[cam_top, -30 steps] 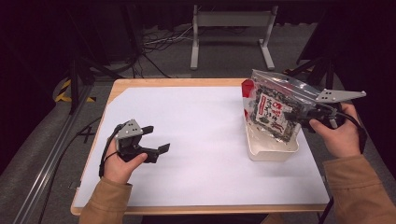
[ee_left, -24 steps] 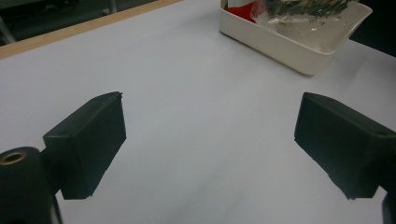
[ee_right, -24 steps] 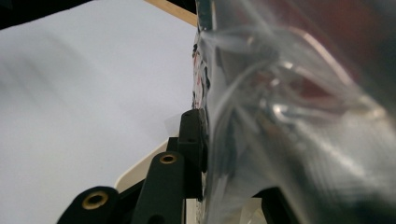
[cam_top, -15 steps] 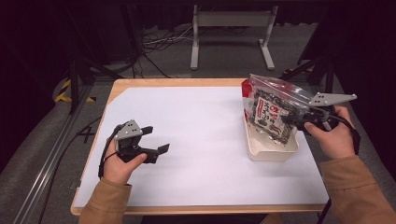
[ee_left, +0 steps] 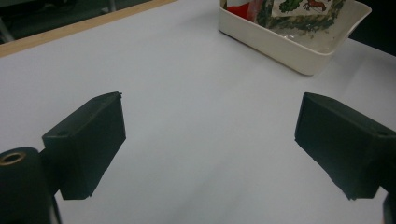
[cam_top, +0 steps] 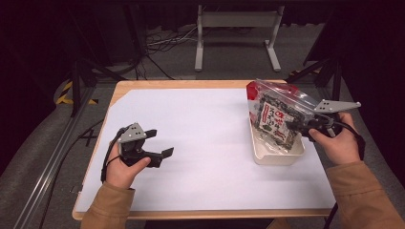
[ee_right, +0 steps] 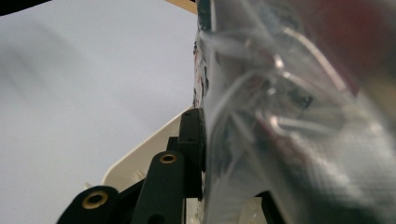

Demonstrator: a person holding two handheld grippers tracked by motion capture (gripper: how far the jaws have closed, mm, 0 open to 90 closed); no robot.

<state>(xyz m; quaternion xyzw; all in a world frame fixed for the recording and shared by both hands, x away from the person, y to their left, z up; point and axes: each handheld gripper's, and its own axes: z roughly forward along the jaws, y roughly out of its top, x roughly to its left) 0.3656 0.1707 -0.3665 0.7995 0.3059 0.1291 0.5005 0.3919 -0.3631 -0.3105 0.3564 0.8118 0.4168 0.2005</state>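
R gripper [cam_top: 292, 125] clamps snack bag [cam_top: 274, 114] | over tray [cam_top: 279, 155]

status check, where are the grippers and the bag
Right gripper shut on snack bag, bag tilted over white tray. Left gripper open, resting on table. Nothing in the way.

One snack bag [cam_top: 274, 114] stands in one white tray [cam_top: 279, 155]; two grippers flank that tray, left [cam_top: 155, 143] and right [cam_top: 293, 126].
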